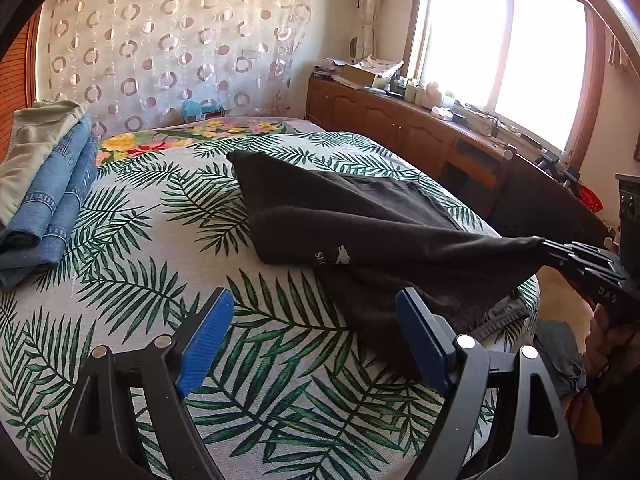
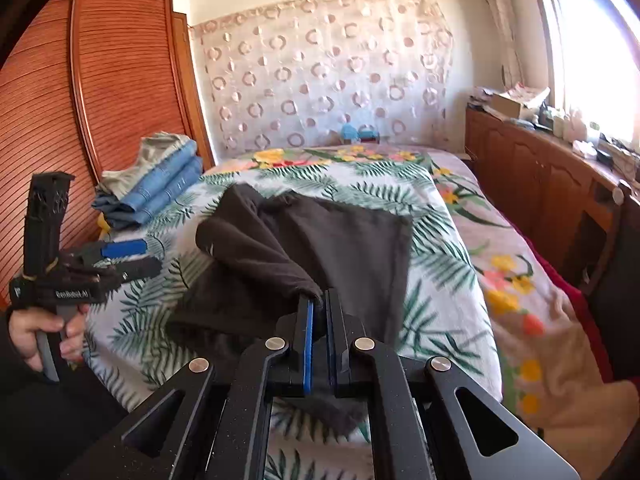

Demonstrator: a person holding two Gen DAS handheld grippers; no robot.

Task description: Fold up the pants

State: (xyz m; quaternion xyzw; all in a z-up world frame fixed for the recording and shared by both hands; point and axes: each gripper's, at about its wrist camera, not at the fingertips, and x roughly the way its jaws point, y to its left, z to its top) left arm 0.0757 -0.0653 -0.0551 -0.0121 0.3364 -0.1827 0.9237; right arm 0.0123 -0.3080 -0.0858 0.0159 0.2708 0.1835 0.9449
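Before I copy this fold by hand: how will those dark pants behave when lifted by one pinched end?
Probably floppy: the dark pants sag in a drooping fold from the right gripper, which is shut on one end. Likely light, since a small pinch holds them up. Apparently not slippery: the matte fabric bunches at the pads.

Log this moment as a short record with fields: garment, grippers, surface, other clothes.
garment: dark pants, partly folded, one end lifted off the bed
right gripper: shut on a bunched end of the pants
left gripper: open, holding nothing, above the bedspread
surface: bed with palm-leaf bedspread
other clothes: folded jeans stacked at the bed's far left, with a pale garment on top
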